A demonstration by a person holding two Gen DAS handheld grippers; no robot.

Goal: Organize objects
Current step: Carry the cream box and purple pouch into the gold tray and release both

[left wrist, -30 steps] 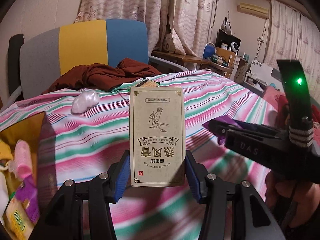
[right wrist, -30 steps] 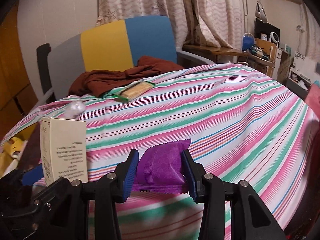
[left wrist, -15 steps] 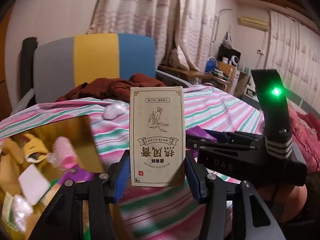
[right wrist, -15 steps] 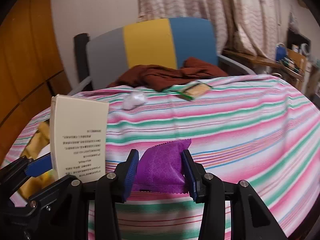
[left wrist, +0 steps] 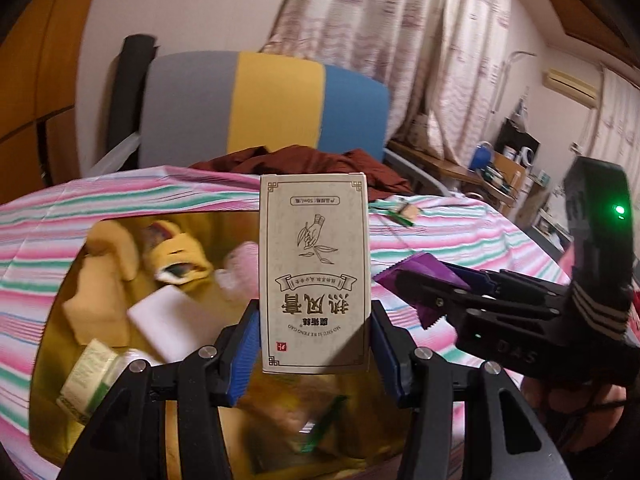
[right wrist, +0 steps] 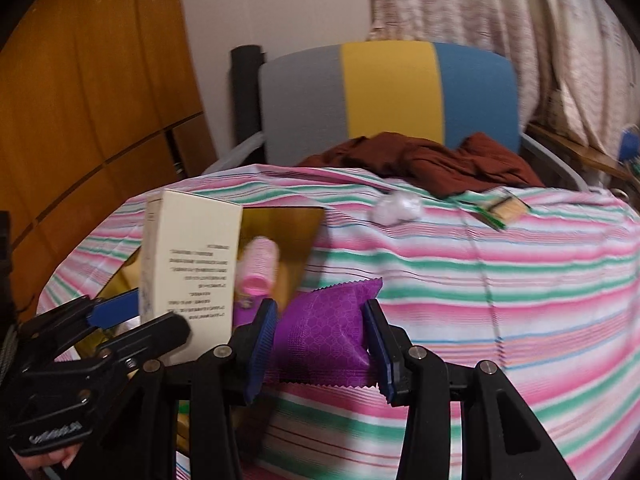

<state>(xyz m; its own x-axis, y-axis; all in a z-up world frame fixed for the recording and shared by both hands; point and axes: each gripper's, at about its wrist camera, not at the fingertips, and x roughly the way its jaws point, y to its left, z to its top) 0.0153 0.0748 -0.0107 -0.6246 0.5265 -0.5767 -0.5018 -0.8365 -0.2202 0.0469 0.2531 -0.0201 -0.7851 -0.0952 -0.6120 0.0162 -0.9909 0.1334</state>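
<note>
My left gripper [left wrist: 314, 350] is shut on a tall beige carton [left wrist: 314, 272] with upside-down print, held upright above a gold-lined box [left wrist: 60, 300] full of small items. My right gripper [right wrist: 322, 346] is shut on a purple sachet [right wrist: 324, 328], just right of the box. The carton [right wrist: 192, 268] and the left gripper show at the left of the right wrist view; the right gripper [left wrist: 404, 286] with the sachet [left wrist: 420, 270] shows at the right of the left wrist view.
The box holds a pink roller [right wrist: 258, 268], a white block [left wrist: 164, 316] and yellow items [left wrist: 176, 252]. On the striped cloth [right wrist: 500, 280] lie a white wad [right wrist: 398, 206] and a green-edged packet [right wrist: 502, 210]. A brown garment [right wrist: 420, 160] and a chair [right wrist: 388, 92] are behind.
Both grippers have swung left with their loads. The gold-lined box has come under the left gripper and beside the right one.
</note>
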